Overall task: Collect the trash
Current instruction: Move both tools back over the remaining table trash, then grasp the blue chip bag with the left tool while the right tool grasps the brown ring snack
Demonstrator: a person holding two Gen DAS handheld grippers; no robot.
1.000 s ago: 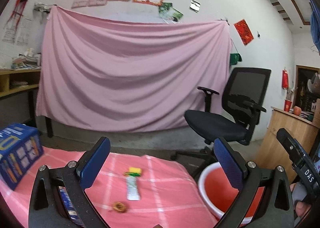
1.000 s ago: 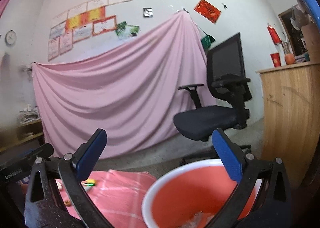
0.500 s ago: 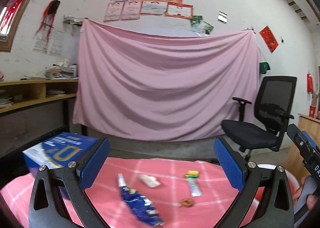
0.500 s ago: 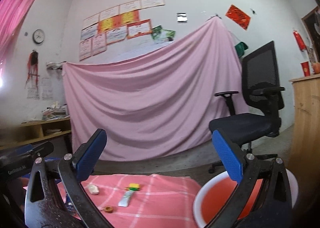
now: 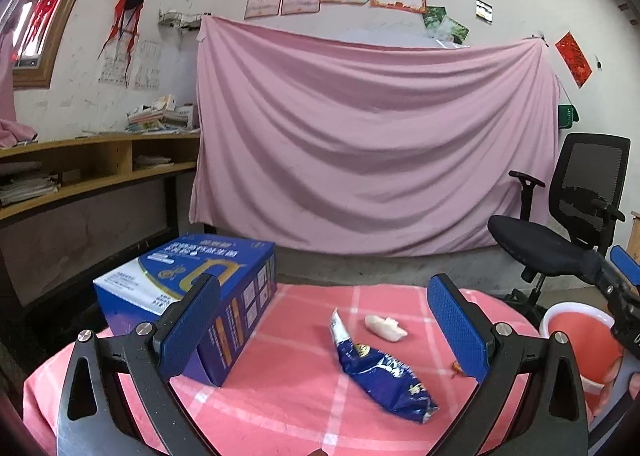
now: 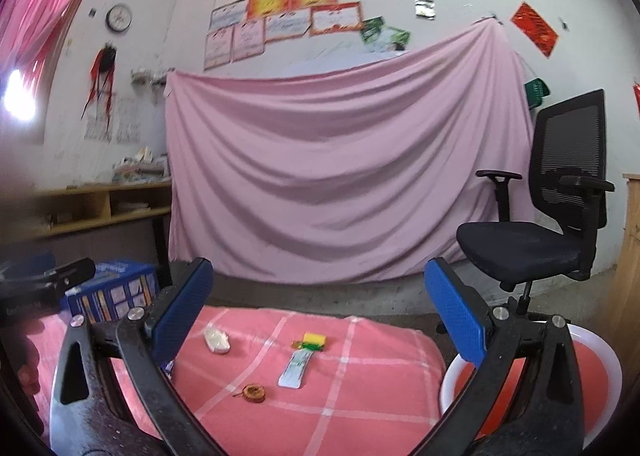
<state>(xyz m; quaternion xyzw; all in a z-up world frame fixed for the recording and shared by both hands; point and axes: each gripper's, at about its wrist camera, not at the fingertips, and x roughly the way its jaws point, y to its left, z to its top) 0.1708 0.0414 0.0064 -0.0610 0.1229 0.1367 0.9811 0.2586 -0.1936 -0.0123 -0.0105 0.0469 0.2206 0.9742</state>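
Note:
On the pink checked tablecloth (image 5: 288, 388) lie a crumpled blue snack wrapper (image 5: 380, 372), a white crumpled scrap (image 5: 385, 328) and a small brown bit (image 5: 456, 367). My left gripper (image 5: 320, 332) hovers open above the wrapper, nothing between its blue pads. In the right wrist view the white scrap (image 6: 217, 340), a yellow-green piece (image 6: 314, 341), a pale flat wrapper (image 6: 297, 368) and a brown ring (image 6: 253, 393) lie on the cloth. My right gripper (image 6: 320, 332) is open and empty above them. A pink basin (image 6: 600, 372) stands at the table's right.
A blue carton (image 5: 192, 296) stands on the table's left side. A black office chair (image 5: 568, 224) is behind the basin, a wooden shelf (image 5: 92, 172) along the left wall, and a pink sheet (image 5: 372, 144) hangs at the back.
Both views have swung left from the basin toward the table. The blue carton, blue wrapper and white scrap have come into the left view; the basin has slid to the right edge.

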